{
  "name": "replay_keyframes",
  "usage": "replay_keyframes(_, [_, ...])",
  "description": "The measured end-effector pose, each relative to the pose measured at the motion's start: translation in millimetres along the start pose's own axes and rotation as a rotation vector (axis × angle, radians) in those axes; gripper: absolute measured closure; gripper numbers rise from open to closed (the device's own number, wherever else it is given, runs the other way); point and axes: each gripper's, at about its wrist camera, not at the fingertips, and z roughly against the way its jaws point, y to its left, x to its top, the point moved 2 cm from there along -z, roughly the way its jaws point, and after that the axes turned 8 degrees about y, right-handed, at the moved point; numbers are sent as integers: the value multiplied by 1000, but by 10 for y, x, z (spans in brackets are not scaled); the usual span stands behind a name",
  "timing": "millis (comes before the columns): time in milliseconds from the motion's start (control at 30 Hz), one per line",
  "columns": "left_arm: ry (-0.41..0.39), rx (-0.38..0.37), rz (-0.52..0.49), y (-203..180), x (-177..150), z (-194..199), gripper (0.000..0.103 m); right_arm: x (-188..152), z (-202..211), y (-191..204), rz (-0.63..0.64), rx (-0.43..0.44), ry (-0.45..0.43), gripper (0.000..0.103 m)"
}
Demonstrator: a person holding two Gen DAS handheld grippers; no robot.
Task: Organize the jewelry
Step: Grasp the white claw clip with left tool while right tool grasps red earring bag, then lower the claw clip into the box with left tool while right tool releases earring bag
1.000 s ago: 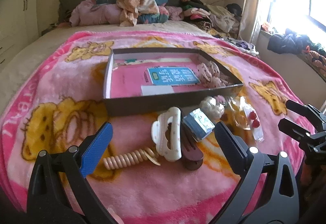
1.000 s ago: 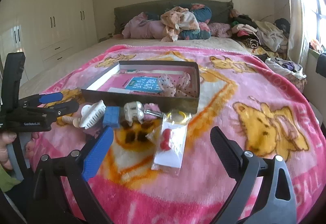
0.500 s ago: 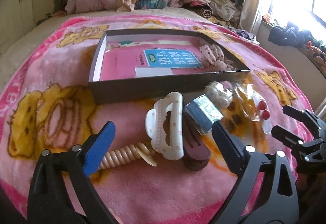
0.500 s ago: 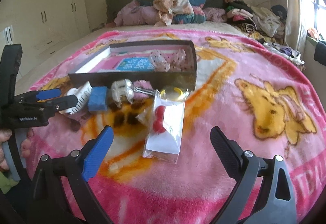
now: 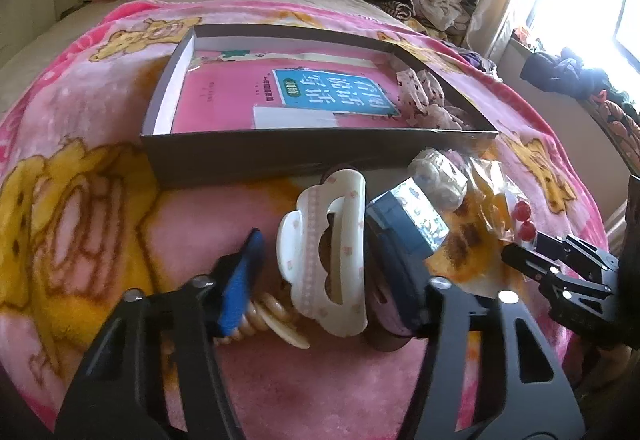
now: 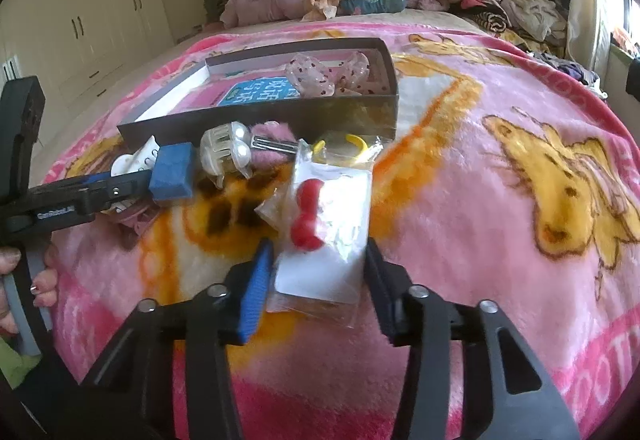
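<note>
Since a second ago: both hand-held grippers have dropped low over the blanket (image 6: 500,200), fingers narrowed.
Left wrist view: left hand-held gripper (image 5: 328,276) has its fingers apart, straddling the white hair claw (image 5: 324,252) and the dark clip (image 5: 390,304) beside it; whether they touch, I cannot tell. A beige coil tie (image 5: 260,316) lies under the blue pad. The box (image 5: 248,156) sits just behind.
Right wrist view: right hand-held gripper (image 6: 320,280) is open around the clear packet (image 6: 332,240) with red beads, not clamped. A blue block (image 6: 172,172) and pearl clip (image 6: 226,152) lie before the box.
</note>
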Motion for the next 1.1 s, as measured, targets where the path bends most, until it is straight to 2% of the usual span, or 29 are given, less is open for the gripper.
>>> replay_keyframes(67, [0,3,-6,-14,13,-9,74,-10,29,-10,-1,4,-4,63])
replay_keyframes(233, [-14,-9,-9,-27,11,41,74,-29,153,-5,-2,10,-29,63])
replay_keyframes(500, [-94,-16,-24,-70,89,323,74,33,350,58,12,20,-70,63])
replay_keyframes(733, [-143,-1,-9,15,169,487,74,208,361,188,43,33,-78,63])
replay_keyframes(1100, [-167,28,47,244,298,546,74,622,306,503,121,68,-111,63])
